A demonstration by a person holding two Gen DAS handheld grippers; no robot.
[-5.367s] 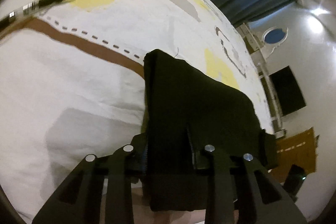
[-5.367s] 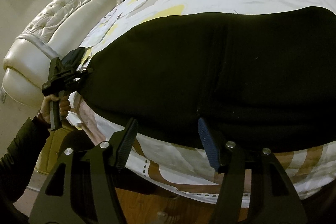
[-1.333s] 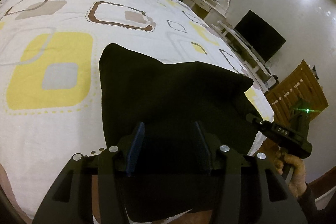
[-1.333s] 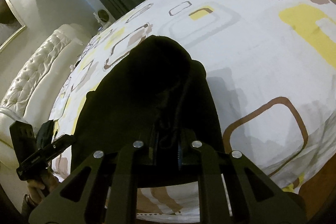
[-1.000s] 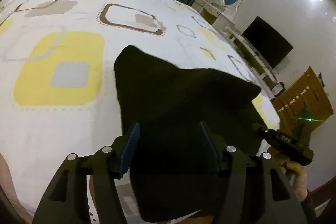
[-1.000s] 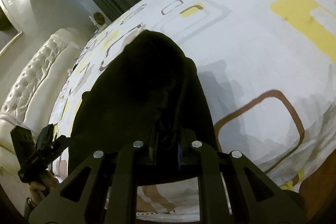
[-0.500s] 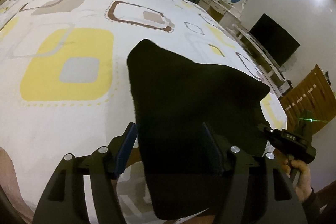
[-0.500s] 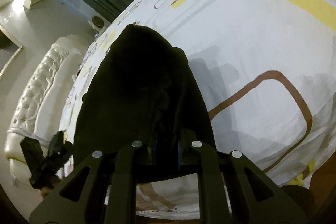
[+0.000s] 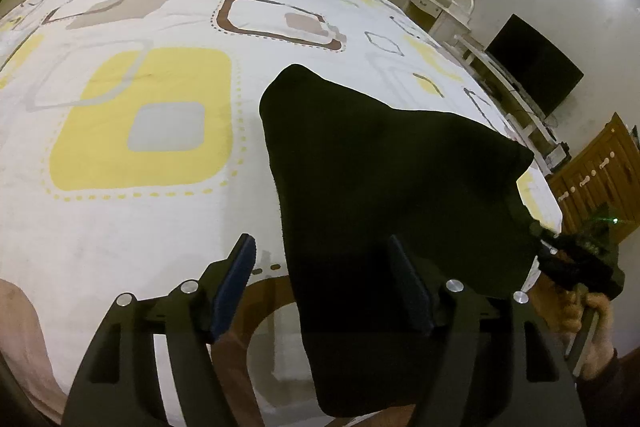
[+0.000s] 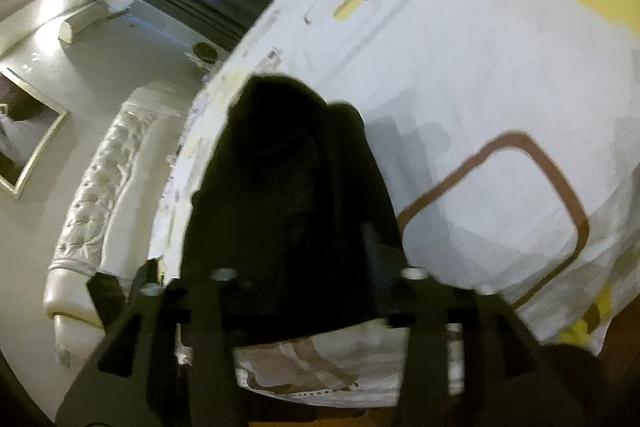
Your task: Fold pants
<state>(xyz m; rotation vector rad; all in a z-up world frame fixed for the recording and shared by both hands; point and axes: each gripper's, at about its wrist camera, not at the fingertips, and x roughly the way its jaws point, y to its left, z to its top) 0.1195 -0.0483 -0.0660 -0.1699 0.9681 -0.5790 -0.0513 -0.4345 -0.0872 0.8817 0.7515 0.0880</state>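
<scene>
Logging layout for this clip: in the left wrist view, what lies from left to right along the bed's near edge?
Yellow square on the bedspread → black pants → right tool → wooden cabinet.

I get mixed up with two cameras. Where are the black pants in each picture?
Left wrist view: the black pants lie folded right of middle, reaching down between the open left gripper.
Right wrist view: the pants fill the lower middle, blurred, in front of the right gripper.
Shared landmark: the patterned bedspread under them.
</scene>
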